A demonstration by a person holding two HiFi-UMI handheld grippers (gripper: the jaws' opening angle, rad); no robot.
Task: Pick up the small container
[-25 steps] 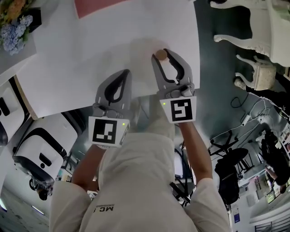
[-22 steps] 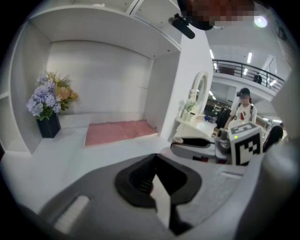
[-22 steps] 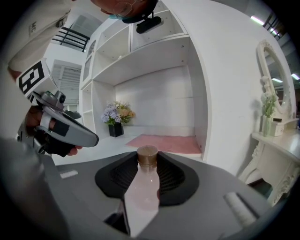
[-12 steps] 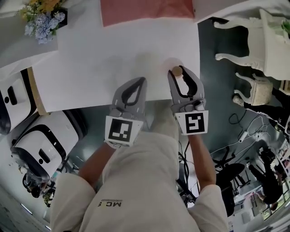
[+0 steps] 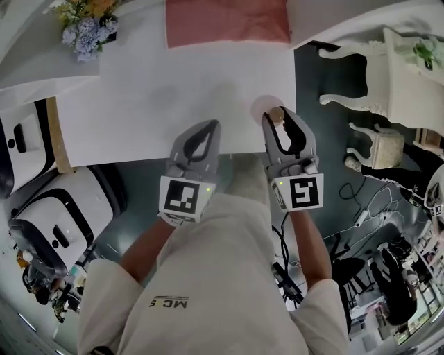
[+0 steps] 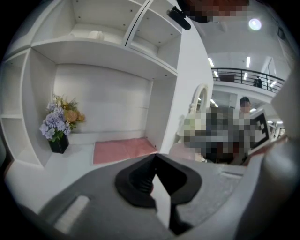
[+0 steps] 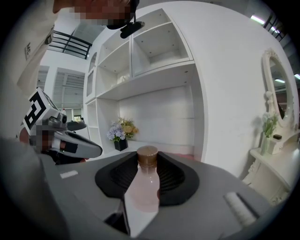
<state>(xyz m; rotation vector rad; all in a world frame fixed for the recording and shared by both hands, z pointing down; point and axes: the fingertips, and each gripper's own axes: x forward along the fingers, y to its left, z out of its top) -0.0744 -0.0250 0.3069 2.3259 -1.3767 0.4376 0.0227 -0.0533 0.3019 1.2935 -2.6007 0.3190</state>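
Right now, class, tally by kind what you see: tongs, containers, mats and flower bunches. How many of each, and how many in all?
2 tongs: left tongs shut and empty, right tongs gripping
1 small container, pink with a brown cap, in the right tongs
1 pink mat
1 flower bunch
Total: 5

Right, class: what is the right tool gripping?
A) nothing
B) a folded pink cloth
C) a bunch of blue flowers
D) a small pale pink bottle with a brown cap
D: the right tool is shut on the small pale pink bottle with a brown cap.
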